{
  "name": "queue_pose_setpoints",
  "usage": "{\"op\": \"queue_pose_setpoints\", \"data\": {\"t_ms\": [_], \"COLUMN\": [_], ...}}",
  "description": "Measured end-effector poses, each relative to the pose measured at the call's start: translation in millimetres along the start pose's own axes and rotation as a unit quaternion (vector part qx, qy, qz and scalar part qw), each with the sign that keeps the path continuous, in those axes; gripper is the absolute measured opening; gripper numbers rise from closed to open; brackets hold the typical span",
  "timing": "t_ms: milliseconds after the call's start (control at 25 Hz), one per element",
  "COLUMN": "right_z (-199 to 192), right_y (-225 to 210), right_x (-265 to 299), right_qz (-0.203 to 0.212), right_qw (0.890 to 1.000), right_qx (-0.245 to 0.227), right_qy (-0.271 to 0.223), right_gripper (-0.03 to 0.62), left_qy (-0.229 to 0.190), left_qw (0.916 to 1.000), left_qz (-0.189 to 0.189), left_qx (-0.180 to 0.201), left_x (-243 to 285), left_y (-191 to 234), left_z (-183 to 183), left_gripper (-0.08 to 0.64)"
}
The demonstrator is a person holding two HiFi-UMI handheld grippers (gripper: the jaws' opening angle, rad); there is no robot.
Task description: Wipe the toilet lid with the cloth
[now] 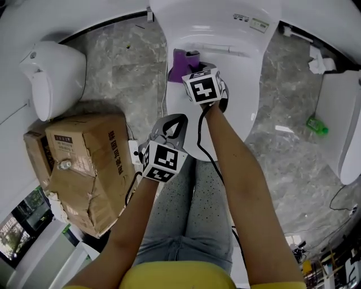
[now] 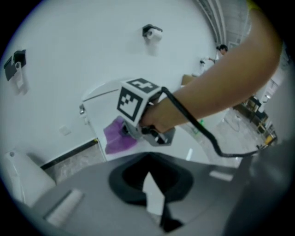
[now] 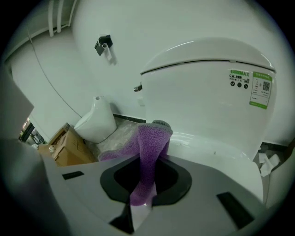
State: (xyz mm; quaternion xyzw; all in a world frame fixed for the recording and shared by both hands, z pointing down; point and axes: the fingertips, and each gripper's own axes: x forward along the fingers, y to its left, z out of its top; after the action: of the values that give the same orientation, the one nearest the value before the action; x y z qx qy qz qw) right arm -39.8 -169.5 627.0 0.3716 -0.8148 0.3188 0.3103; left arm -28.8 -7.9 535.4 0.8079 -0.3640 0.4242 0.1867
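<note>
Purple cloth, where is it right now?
In the head view the purple cloth is at top centre, pinched in the right tool, at the left rear edge of the toilet lid, just in front of the tank.

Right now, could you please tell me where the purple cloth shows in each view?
Head view: cloth top centre, at the toilet's left edge.
Left gripper view: cloth just left of centre.
Right gripper view: cloth centre, gripped in the jaws.
Shared landmark: the white toilet.
</note>
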Motion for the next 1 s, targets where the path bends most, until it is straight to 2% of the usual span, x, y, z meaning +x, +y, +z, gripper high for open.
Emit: {"op": "queue_pose_setpoints", "data": {"t_ms": [200, 400, 560, 760, 880, 1000], "right_z": [-10, -25, -49, -72, -80, -72], "right_y": [-30, -77, -124, -168, -176, -158], "right_x": [-8, -37, -67, -96, -107, -114], "right_qz": [-0.025, -0.075, -0.123, -0.188, -0.211, -0.207], "right_qw": [1.000, 0.997, 0.989, 0.977, 0.971, 0.973], "right_qx": [0.013, 0.033, 0.076, 0.098, 0.108, 0.105], "right_qy": [0.006, -0.002, -0.005, 0.019, 0.025, 0.012], "right_gripper": [0.043, 0.043, 0.044, 0.043, 0.043, 0.043], "left_qy": [0.031, 0.034, 0.022, 0.014, 0.013, 0.009], "left_qw": [0.9995, 0.9990, 0.9986, 0.9977, 0.9973, 0.9971], "left_qz": [-0.011, -0.028, -0.042, -0.057, -0.060, -0.062], "left_qx": [0.000, 0.008, 0.025, 0.035, 0.040, 0.043], "left_x": [13, 21, 21, 16, 10, 2], "left_y": [-2, -9, -19, -26, -25, -23], "left_z": [16, 38, 54, 57, 55, 53], "left_gripper": [-0.005, -0.005, -0.005, -0.005, -0.005, -0.005]}}
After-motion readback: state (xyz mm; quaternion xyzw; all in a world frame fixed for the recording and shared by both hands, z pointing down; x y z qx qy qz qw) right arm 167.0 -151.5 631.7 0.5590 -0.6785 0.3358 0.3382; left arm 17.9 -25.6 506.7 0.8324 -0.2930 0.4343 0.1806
